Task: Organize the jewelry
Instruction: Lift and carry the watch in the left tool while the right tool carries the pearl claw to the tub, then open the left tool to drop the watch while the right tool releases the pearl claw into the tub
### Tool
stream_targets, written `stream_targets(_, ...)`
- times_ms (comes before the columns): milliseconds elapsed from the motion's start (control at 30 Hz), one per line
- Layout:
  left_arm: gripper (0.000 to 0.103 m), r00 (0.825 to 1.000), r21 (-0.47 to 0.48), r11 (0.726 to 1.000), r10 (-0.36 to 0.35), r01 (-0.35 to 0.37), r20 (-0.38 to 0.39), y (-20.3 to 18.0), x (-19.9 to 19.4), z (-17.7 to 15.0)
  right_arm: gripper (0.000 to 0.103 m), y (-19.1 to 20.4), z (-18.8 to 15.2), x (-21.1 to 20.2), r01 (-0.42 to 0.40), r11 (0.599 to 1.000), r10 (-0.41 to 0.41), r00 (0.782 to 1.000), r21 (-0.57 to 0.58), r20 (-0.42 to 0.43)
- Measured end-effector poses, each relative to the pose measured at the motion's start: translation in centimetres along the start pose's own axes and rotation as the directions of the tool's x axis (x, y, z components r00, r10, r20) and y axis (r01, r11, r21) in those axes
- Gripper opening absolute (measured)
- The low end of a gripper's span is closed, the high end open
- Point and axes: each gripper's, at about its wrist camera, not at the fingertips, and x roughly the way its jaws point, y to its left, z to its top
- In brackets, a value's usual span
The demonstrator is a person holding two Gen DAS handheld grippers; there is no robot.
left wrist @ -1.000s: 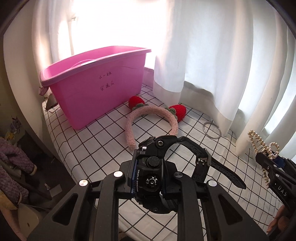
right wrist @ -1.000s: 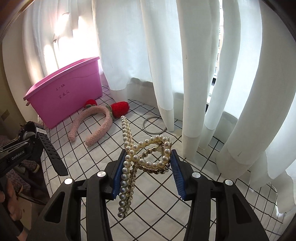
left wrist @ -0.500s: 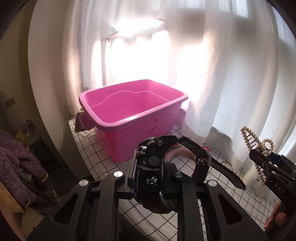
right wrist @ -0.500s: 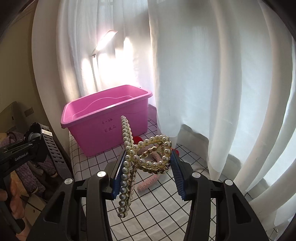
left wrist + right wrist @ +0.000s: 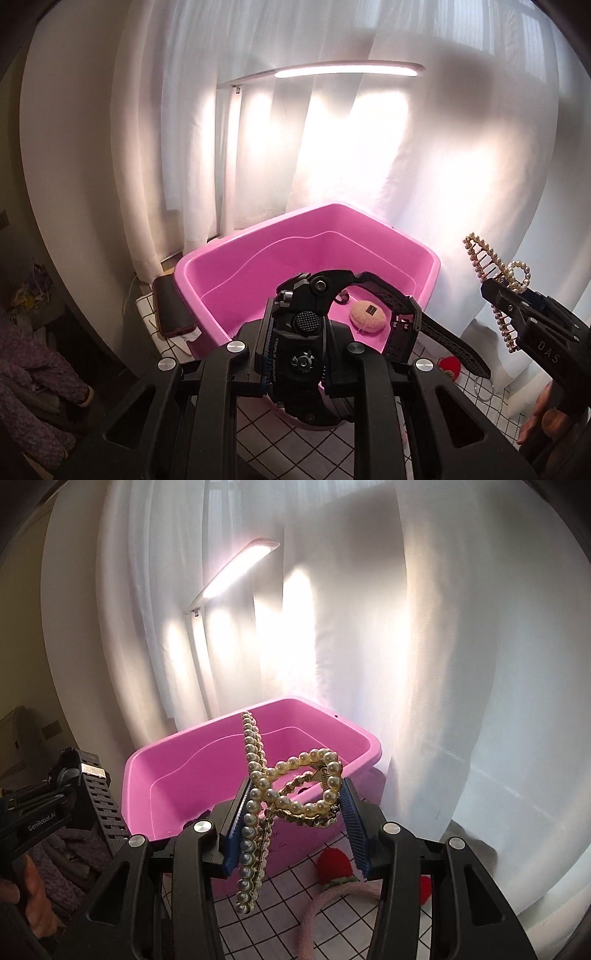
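- left gripper [image 5: 301, 354] is clenched on the black watch [image 5: 314, 332], held near the pink bin [image 5: 236, 284]; its loose strap [image 5: 443, 338] hangs to the right and could snag the rim on release.
- right gripper [image 5: 295, 812] grasps the pearl hair clip [image 5: 284, 794] between its blue pads [image 5: 351, 821]; the long beaded arm dangles low on the near side of the bin and could catch the wall.
- the 2 grippers are close, so they might bump.
- a fluffy headband [image 5: 332, 904] lies on the checked cloth [image 5: 280, 901], not yet binned.
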Motion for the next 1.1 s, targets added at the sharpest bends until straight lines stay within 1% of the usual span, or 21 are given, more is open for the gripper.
stream_targets(67,0.019,1.000,-0.004,1.000,-0.011,0.011,-0.015,1.1,1.8,1.4,0.046,0.6,1.2,1.9,0.007,1.000,-0.007,1.000,0.003,-0.007)
stream_targets(233,0.019,0.998,0.024,1.000,-0.017,0.018,-0.068,2.7,6.6,3.8,0.046,1.2,3.6,6.9,0.019,1.000,-0.017,0.998,0.023,-0.065)
stream_targets(400,0.019,0.988,0.006,0.999,-0.040,0.042,-0.148,3.7,10.6,4.5,0.046,1.6,4.7,12.1,0.003,1.000,-0.001,0.988,0.013,-0.156)
stream_targets(567,0.019,0.976,0.023,0.999,-0.021,0.027,-0.218,4.0,13.3,4.7,0.046,1.2,4.9,15.8,0.009,1.000,-0.003,0.971,0.026,-0.239)
stream_targets(667,0.019,0.964,0.012,0.999,-0.039,0.044,-0.261,4.4,14.5,4.2,0.046,1.1,4.5,18.2,0.012,1.000,-0.003,0.951,0.028,-0.308)
stream_targets(867,0.019,0.941,0.024,0.999,-0.018,0.028,-0.338,5.0,17.1,3.7,0.046,0.9,4.0,21.8,0.041,0.999,-0.024,0.908,0.031,-0.417)
stream_targets(967,0.020,0.931,0.028,0.999,-0.009,0.020,-0.364,5.0,17.8,3.6,0.046,0.3,3.6,23.4,0.058,0.997,-0.026,0.878,0.052,-0.478)
stream_targets(1033,0.020,0.926,0.027,0.999,-0.017,0.030,-0.377,5.0,18.2,3.7,0.046,0.2,3.4,24.4,0.062,0.996,-0.022,0.855,0.060,-0.518)
stream_targets(1067,0.020,0.923,0.034,0.999,-0.023,0.039,-0.384,4.9,18.4,3.7,0.046,0.2,3.5,24.5,0.060,0.997,-0.022,0.852,0.056,-0.524)
stream_targets(1100,0.020,0.918,0.043,0.998,-0.020,0.041,-0.396,4.8,18.6,3.7,0.046,0.3,3.6,24.8,0.074,0.996,-0.040,0.842,0.042,-0.538)
